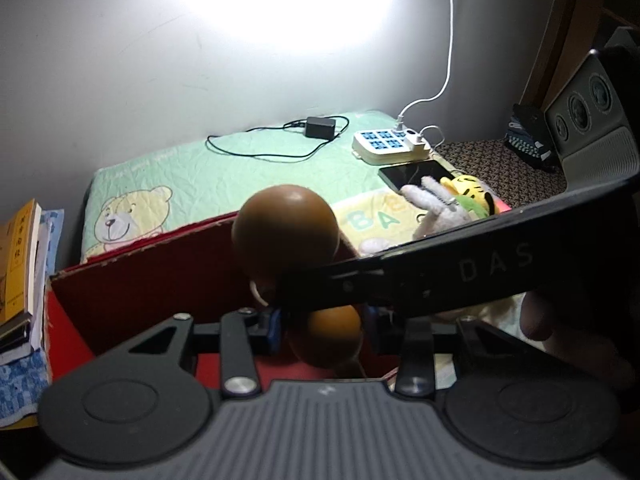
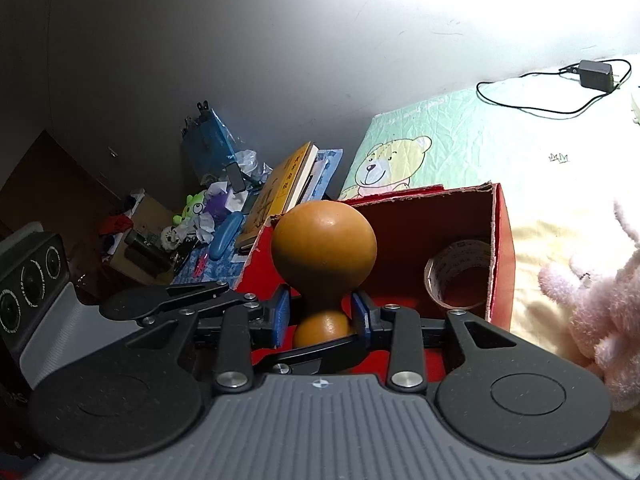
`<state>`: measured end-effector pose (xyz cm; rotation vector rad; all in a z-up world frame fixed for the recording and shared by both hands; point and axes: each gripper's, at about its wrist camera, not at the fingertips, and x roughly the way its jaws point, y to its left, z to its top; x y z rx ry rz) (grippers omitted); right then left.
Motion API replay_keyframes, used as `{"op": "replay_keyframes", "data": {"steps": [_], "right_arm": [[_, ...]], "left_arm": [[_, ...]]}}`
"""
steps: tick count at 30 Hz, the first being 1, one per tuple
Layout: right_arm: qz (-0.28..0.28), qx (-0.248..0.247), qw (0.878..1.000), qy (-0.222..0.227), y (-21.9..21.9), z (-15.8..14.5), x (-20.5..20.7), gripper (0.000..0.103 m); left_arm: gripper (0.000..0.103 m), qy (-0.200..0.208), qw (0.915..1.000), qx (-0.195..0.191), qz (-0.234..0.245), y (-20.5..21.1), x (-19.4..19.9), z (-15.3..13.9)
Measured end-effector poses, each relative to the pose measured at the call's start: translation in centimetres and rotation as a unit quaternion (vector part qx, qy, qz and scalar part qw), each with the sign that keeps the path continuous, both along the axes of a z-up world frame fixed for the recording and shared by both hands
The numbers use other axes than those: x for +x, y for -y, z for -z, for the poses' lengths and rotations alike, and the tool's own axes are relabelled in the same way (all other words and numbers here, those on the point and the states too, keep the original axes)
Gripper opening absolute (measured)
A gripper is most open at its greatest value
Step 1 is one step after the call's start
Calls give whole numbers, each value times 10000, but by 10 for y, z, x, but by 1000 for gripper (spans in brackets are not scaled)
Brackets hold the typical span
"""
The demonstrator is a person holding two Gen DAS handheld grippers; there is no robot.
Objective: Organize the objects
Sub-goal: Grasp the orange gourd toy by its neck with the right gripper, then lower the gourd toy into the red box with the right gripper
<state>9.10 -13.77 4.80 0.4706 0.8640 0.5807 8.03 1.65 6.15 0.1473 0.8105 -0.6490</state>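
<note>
box (image 2: 502, 240): open top | tape roll (image 2: 458, 276) in right corner

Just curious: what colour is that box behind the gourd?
Red box, plain brown cardboard inside; clearest in the right wrist view.

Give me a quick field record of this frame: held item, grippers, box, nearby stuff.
held item: orange gourd, gripped at its narrow waist
right gripper: shut on gourd
left gripper: pads either side of the gourd's lower bulb, contact unclear
box: red cardboard box, open top, gourd held over it
box contents: tape roll
nearby: pink plush toy, books, power strip
</note>
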Motion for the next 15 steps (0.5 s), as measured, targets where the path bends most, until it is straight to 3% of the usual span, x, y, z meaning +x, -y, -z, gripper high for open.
{"op": "replay_keyframes", "data": {"steps": [15], "right_arm": [[162,-326,9966,-734,-39,57,49,34]], "left_arm": [[42,-984,9938,181,-476,-26,61,69]]}}
